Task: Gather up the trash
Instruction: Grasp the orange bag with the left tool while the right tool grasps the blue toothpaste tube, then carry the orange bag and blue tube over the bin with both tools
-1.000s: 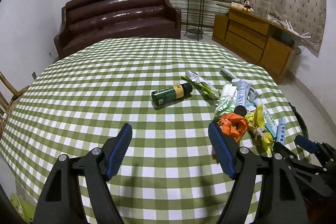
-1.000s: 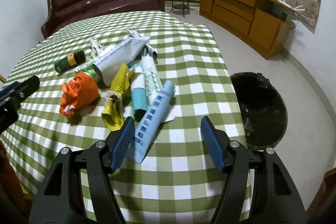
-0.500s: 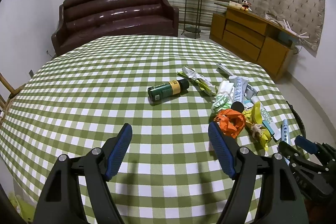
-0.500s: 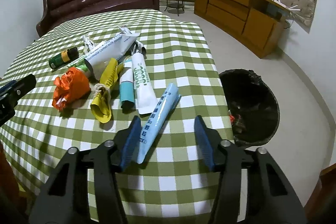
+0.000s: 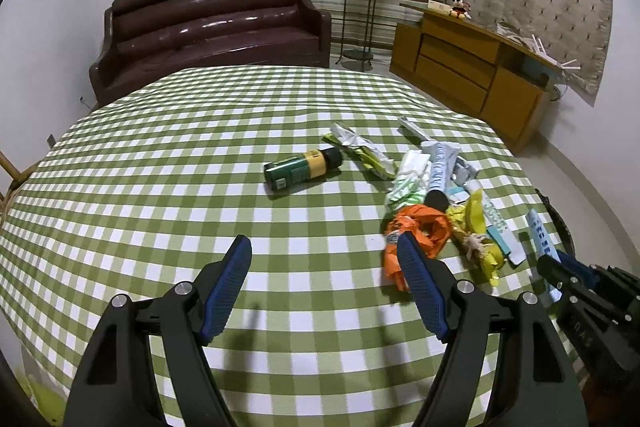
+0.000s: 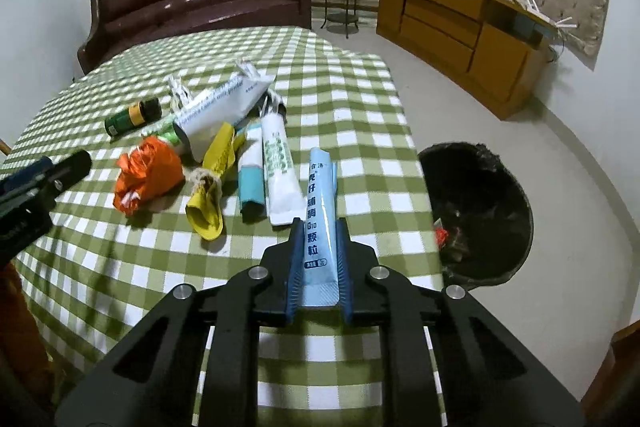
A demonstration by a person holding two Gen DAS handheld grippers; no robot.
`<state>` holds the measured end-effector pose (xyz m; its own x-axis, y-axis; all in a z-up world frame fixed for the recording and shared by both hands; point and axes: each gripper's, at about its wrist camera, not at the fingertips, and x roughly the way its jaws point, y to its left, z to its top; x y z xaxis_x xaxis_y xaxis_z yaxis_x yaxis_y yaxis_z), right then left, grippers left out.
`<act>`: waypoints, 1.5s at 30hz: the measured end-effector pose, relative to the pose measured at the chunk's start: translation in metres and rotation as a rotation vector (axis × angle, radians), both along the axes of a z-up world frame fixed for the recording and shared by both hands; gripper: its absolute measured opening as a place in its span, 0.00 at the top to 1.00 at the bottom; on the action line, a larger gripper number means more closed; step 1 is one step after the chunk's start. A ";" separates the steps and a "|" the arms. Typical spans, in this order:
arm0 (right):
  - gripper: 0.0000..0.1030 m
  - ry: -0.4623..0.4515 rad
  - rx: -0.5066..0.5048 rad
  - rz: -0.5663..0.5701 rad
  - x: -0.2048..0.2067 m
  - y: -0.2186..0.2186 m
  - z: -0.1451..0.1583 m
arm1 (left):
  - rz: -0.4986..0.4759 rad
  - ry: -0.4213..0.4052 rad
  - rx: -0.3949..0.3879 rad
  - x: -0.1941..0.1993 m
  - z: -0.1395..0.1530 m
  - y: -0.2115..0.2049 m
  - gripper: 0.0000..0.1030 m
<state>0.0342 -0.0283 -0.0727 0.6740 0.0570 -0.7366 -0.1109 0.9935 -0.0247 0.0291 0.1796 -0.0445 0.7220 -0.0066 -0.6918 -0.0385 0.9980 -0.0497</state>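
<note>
While the big table [image 6: 352, 99] with its green checked cloth is mostly bare, one messy heap of trash sits on it near the edge, and that edge is the one closest to the black bin [image 6: 476, 215] on the floor. The bin is my landmark. It already has a few bits inside (something red shows at the bottom), so I think the job has started, but most of it is left.

Across the table from the bin lie the big white tube [image 6: 224, 103], then the orange crumpled bag [image 6: 146, 175], the yellow wrapper [image 6: 212, 187], a teal and white tube [image 6: 250, 183] and a white tube with green letters [image 6: 276, 167]. Farthest from the bin is the small green bottle [image 6: 132, 117], lying on its side.

My right claw [image 6: 318, 259] is squeezed tight on the light blue tube [image 6: 320, 211], which is the piece of trash nearest the bin. The tube's flat end sits between my pads and the rest sticks out ahead of me over the cloth. I guess it needs lifting and carrying over the bin.

My left claw [image 5: 324, 283] is spread wide with nothing in it, hovering over the cloth beside the orange bag, on the side away from the bin.
</note>
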 end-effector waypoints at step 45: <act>0.85 -0.110 0.033 -0.088 0.016 -0.086 0.022 | -0.208 -0.038 -0.023 0.013 0.021 -0.082 0.60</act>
